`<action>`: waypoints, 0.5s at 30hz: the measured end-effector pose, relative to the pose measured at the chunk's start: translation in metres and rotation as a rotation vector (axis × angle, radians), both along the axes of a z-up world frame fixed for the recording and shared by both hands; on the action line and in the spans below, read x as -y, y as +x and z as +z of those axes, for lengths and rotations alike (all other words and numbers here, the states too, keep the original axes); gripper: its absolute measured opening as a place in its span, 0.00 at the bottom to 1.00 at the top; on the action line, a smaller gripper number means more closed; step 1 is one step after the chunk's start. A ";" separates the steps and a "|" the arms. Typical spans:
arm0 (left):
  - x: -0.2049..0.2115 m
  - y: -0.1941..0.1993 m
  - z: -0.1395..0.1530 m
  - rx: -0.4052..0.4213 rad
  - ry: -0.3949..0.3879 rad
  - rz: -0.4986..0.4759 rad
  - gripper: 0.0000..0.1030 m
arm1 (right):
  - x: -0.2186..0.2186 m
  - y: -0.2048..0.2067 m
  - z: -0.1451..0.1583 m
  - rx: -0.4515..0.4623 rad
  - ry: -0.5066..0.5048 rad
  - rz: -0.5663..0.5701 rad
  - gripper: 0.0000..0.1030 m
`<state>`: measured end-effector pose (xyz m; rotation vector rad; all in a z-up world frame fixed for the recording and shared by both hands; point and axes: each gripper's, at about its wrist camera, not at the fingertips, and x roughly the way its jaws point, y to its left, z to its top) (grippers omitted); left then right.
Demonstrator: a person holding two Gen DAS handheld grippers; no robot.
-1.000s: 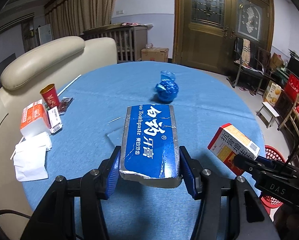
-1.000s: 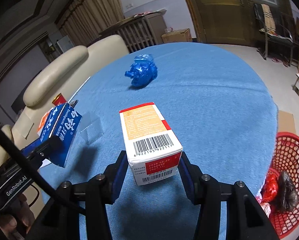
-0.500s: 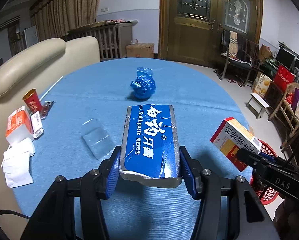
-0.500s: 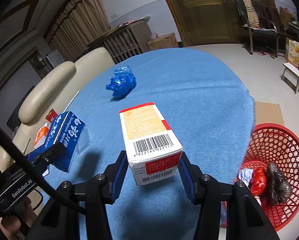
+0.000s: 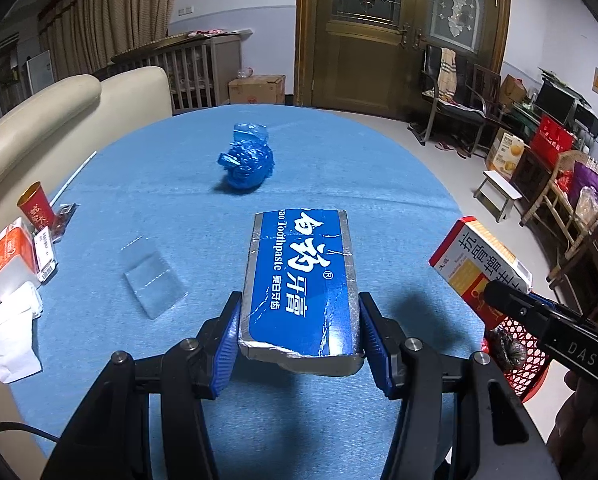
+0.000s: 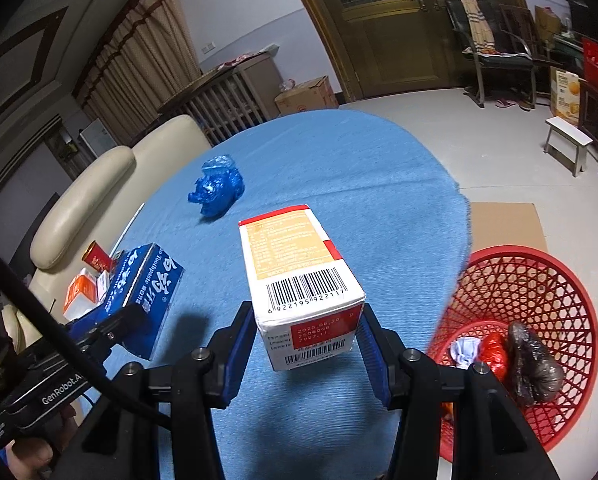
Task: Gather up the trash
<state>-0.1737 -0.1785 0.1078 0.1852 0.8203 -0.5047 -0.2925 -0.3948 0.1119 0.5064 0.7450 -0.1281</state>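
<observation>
Along the table's left edge, a white and orange tissue pack [image 5: 9, 258] is lying beside a small red paper cup [image 5: 35, 210] with gold writing too small to read, and folded white paper napkins [image 5: 13, 332] are sitting nearer the camera. Further in, a clear flat plastic sleeve [image 5: 153, 280] is resting on the round blue-cloth table [image 5: 339, 168], and a crumpled blue plastic bag [image 5: 247, 162] is sitting toward the far edge, well apart from everything else.

Over the near middle, the left gripper [image 5: 301, 344] is clamping a flattened blue and silver toothpaste box [image 5: 301, 280] between its blue pads; the word "Toothpaste" and large white Chinese characters are showing on top. From the right wrist view its black body is reading "GenRobot.A".

Over the right edge, the right gripper [image 6: 307, 344] is squeezing a white, orange and red cardboard medicine box [image 6: 299, 272]. A barcode numbered 6 922195 922117 is facing up, with dates starting 2025.06.20 on the red end panel. Its arm is marked "DAS" in the left wrist view.

Just past the right edge, a red plastic lattice basket [image 6: 539, 280] is standing on the floor, holding a dark crumpled bag [image 6: 533, 364], a red wrapper [image 6: 493, 350] and a white scrap [image 6: 465, 352]. Bare blue cloth is stretching between the boxes and the basket side.
</observation>
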 end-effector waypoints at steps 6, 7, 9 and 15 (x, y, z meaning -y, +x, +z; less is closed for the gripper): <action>0.010 0.003 0.000 -0.003 0.001 -0.013 0.55 | 0.016 -0.010 0.001 0.001 0.001 -0.039 0.52; 0.011 0.003 0.000 -0.003 0.001 -0.015 0.55 | 0.019 -0.012 0.001 -0.001 0.004 -0.049 0.52; 0.014 0.003 0.000 -0.003 0.003 -0.020 0.55 | 0.025 -0.017 -0.001 -0.003 0.012 -0.068 0.52; 0.024 0.002 -0.001 -0.010 0.000 -0.035 0.55 | 0.036 -0.028 -0.004 -0.010 0.017 -0.102 0.52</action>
